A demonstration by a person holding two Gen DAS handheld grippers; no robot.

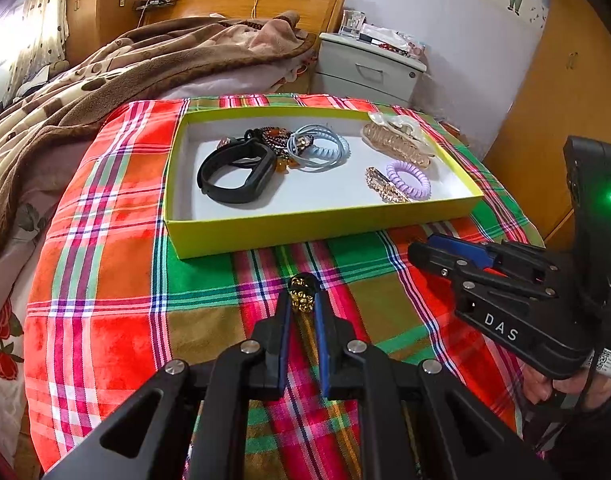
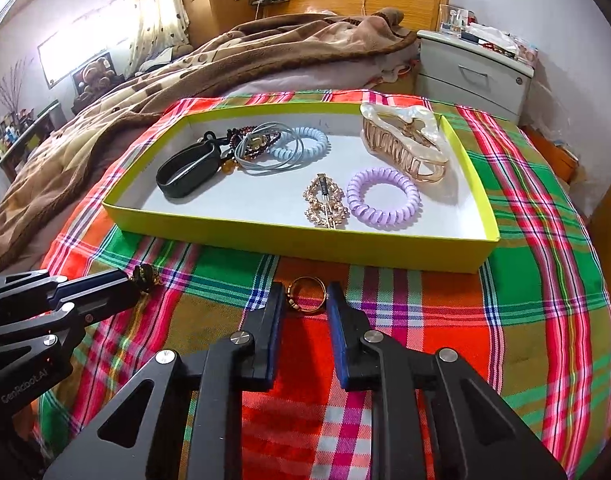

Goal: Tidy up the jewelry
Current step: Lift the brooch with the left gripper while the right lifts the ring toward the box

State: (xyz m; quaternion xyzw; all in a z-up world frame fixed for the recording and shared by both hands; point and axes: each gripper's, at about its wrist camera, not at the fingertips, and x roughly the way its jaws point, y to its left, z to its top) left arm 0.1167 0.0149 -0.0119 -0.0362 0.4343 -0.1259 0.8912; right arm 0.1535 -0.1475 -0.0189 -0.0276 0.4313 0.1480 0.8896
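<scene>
On the bed, a plaid cloth (image 2: 525,240) carries a shallow yellow-green tray (image 2: 305,242) with a white floor.

In the right wrist view the left gripper (image 2: 135,280) enters at 9 o'clock; its body reads "GenRobot.AI", and its narrow jaws clamp a small gold beaded ornament (image 2: 145,274) just above the cloth. The left wrist view shows that ornament (image 1: 301,290) pinched at the fingertips, at 6 o'clock from the tray (image 1: 305,232).

Inside the tray, left to right: a black wristband (image 2: 187,174), dark beaded bracelets (image 2: 245,140), a grey hair tie (image 2: 265,160), a pale blue coil hair tie (image 2: 305,142), a rhinestone hair clip (image 2: 325,200), a lilac coil hair tie (image 2: 383,196), and a pearly claw clip (image 2: 405,140) at 2 o'clock.

The right gripper (image 2: 305,298) has partly closed jaws flanking a gold ring (image 2: 305,294) lying on the cloth at 6 o'clock from the tray; whether the pads press on it cannot be told. Only the left wrist view shows the right gripper (image 1: 425,250) from the side, lettered "DAS", with a green light and a hand (image 1: 561,388) below.
</scene>
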